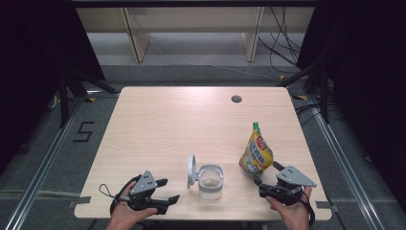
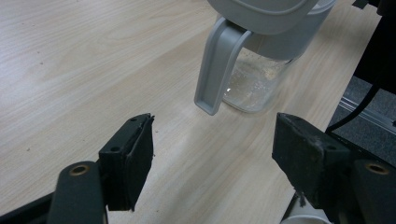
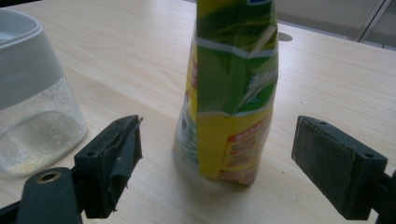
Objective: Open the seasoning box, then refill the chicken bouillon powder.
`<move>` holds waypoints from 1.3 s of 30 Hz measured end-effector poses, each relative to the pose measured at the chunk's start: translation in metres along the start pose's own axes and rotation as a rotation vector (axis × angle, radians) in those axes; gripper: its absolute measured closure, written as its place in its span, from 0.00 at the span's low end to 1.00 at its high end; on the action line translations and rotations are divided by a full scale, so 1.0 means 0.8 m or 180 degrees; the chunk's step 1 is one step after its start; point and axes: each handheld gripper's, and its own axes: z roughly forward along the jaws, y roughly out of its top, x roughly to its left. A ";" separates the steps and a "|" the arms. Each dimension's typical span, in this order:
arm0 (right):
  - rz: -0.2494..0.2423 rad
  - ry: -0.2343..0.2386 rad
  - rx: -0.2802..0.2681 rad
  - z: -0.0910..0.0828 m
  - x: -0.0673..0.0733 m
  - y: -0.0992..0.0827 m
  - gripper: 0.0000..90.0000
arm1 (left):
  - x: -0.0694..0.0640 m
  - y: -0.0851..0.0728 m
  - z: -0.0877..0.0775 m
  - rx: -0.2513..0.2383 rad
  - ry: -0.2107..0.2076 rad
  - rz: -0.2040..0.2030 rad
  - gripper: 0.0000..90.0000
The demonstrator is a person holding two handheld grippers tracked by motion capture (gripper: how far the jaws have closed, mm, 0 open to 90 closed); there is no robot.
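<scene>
Two hand-held grippers lay nearest the camera at the table's [image 1: 158, 115] near edge in the high view. Left gripper [image 1: 168, 190] rested at about 7 o'clock on the tabletop, its fingers [image 2: 128, 161] spread apart with nothing between them; in the left gripper view they pointed toward the jar [image 2: 261, 70], which stood just beyond them. Right gripper [image 1: 265, 173] sat at about 5 o'clock, its fingers [image 3: 112, 163] set wide on either side of the snack pouch [image 3: 231, 93] without pressing on it. The yellow and green pouch [image 1: 257, 152] stood upright on the table, free of both pads, just past the right gripper and at 3 o'clock from the jar. The clear jar [image 1: 210, 182] stood between the two grippers, its grey lid [image 1: 191, 170] swung up on the left side. A round cable hole [image 1: 236, 99] lay near the far edge at 1 o'clock.
</scene>
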 end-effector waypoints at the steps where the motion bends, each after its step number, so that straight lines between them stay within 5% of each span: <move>1: -0.0003 -0.0005 0.0018 0.001 0.000 0.000 0.19 | 0.000 0.000 -0.001 0.0020 0.0003 0.0003 0.32; 7: 0.0011 -0.0026 0.0024 0.006 -0.001 0.001 0.19 | 0.001 0.001 -0.003 0.0133 0.0049 0.0094 0.32; 10: 0.0042 -0.0052 0.0013 0.009 -0.001 0.001 0.19 | -0.002 0.001 -0.001 0.0069 0.0013 0.0007 0.32; 33: 0.0048 -0.0045 -0.0036 0.026 -0.003 0.004 0.18 | -0.002 0.001 -0.003 0.0090 -0.0020 0.0094 0.32; 39: 0.0181 -0.0022 -0.0053 0.032 -0.003 0.005 0.19 | -0.002 -0.001 -0.002 0.0056 -0.0020 0.0072 0.32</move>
